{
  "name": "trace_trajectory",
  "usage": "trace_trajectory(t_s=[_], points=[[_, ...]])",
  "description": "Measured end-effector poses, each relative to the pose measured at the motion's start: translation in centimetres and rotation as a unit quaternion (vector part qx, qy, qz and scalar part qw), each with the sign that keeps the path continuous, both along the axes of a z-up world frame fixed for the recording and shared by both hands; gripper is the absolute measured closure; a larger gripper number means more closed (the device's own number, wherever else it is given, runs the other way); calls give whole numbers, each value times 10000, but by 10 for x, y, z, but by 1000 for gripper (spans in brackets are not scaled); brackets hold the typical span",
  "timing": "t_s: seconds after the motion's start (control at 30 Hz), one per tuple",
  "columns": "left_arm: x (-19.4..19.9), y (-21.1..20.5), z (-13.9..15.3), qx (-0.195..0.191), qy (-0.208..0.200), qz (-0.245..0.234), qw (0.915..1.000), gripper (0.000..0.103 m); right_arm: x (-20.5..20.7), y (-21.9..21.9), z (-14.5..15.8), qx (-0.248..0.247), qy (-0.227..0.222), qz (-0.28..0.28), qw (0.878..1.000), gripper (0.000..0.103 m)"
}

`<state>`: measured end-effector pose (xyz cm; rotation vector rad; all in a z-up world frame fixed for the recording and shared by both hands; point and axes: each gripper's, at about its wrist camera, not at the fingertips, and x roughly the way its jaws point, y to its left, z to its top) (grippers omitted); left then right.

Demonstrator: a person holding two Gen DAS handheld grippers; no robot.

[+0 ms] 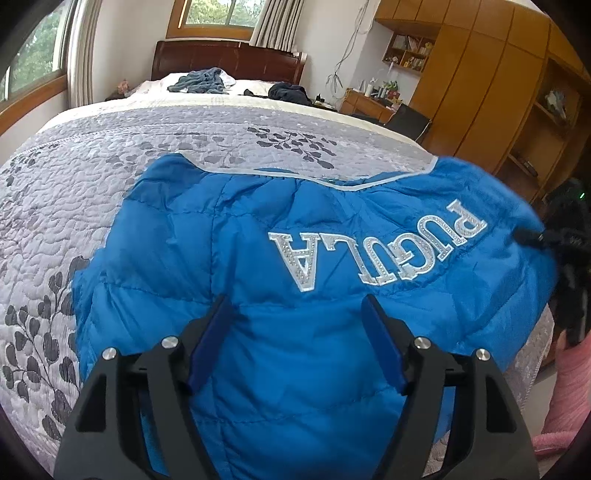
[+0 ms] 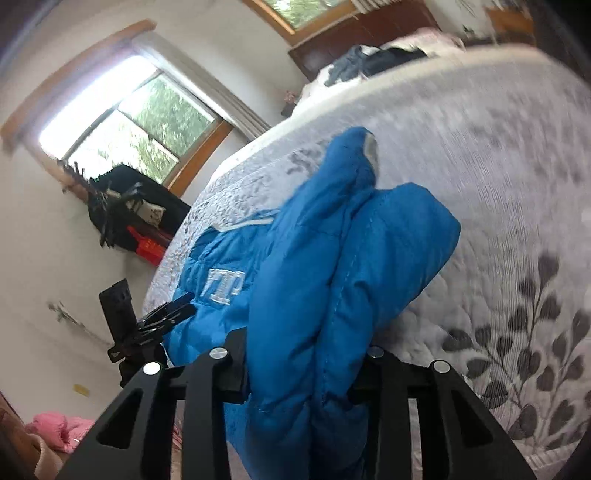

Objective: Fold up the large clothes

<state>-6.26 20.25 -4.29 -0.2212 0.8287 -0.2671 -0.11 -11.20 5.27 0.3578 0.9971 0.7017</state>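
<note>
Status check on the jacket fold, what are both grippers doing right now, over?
Left gripper open, over blue puffer jacket on bed. Right gripper shut on bunched jacket sleeve, lifted. Nothing in the way.

A grey leaf-print quilt [image 1: 110,192] covers the bed. At top centre of the left view, a dark headboard [image 1: 229,59] stands behind rumpled dark clothes [image 1: 199,83] on the pillows. Windows [image 1: 218,13] fill the upper left; wooden cabinets [image 1: 480,85] and a desk [image 1: 365,101] line the right. Pink fabric [image 2: 55,428] lies lower left in the right view.
</note>
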Motion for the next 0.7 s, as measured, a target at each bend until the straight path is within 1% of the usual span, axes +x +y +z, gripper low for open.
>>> trace_trajectory(t_s=[0.1, 0.2, 0.3, 0.4, 0.5, 0.6, 0.7], points=[[-1, 5, 2, -163, 6, -21, 9999, 31, -4, 24, 27, -346, -260, 191, 9989, 68], [-5, 16, 7, -441, 45, -62, 9990, 31, -9, 61, 54, -786, -553, 480, 9942, 68], [-10, 26, 13, -545, 9, -67, 9985, 31, -13, 98, 70, -1116, -710, 746, 9884, 68], [-19, 37, 24, -661, -98, -3, 9978, 31, -15, 131, 77, -1357, -799, 1037, 9821, 68], [-26, 52, 33, -939, -185, 41, 9954, 31, -15, 164, 80, -1598, -830, 1328, 9746, 68], [-30, 69, 39, -1266, -242, 140, 9916, 31, -17, 192, 76, -1785, -837, 1597, 9673, 67], [-30, 82, 40, -1476, -238, 285, 9884, 31, -20, 226, 69, -1985, -803, 1890, 9583, 66]])
